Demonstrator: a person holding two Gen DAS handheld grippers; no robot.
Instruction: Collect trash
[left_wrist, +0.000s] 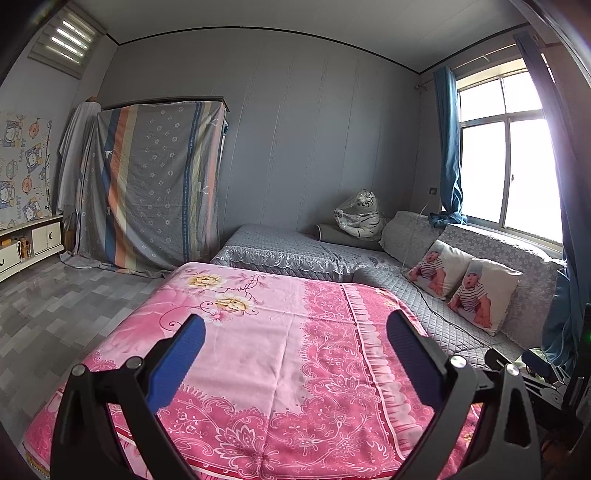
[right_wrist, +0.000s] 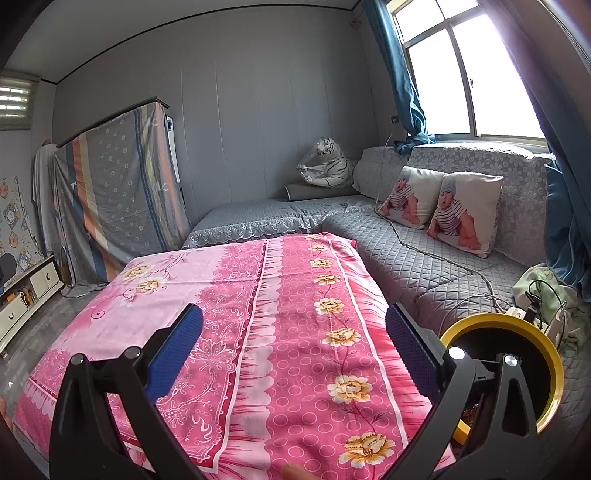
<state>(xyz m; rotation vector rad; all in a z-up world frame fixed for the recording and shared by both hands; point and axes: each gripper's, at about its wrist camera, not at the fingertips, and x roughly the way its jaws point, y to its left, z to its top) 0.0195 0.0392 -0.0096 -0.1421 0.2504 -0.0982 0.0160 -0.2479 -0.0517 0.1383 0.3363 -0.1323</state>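
One yellow-rimmed bin (right_wrist: 517, 369) is all we see of the task's things: it sits at the right edge of the pink floral cloth (right_wrist: 258, 332), against the grey quilted sofa (right_wrist: 424, 266), partly hidden behind our right gripper (right_wrist: 295, 354). Inside is dark; something brownish at the bottom, can't tell what. No loose trash visible on the cloth in either view.

Right gripper hovers over the cloth, blue fingers (right_wrist: 173, 350) spread wide, nothing between them. Left gripper (left_wrist: 295, 358) same: fingers (left_wrist: 177, 362) spread wide, empty, over the cloth's lighter pink part.

Just beyond the bin on the sofa: a tangle of cables (right_wrist: 535, 306) and a green cloth (right_wrist: 535, 277). Two baby-print pillows (right_wrist: 439, 210) lean on the sofa back under the window (right_wrist: 469, 74). Plush white tiger (right_wrist: 328, 166) sits in the far corner. Striped sheet (left_wrist: 155, 184) covers something tall by the far wall.
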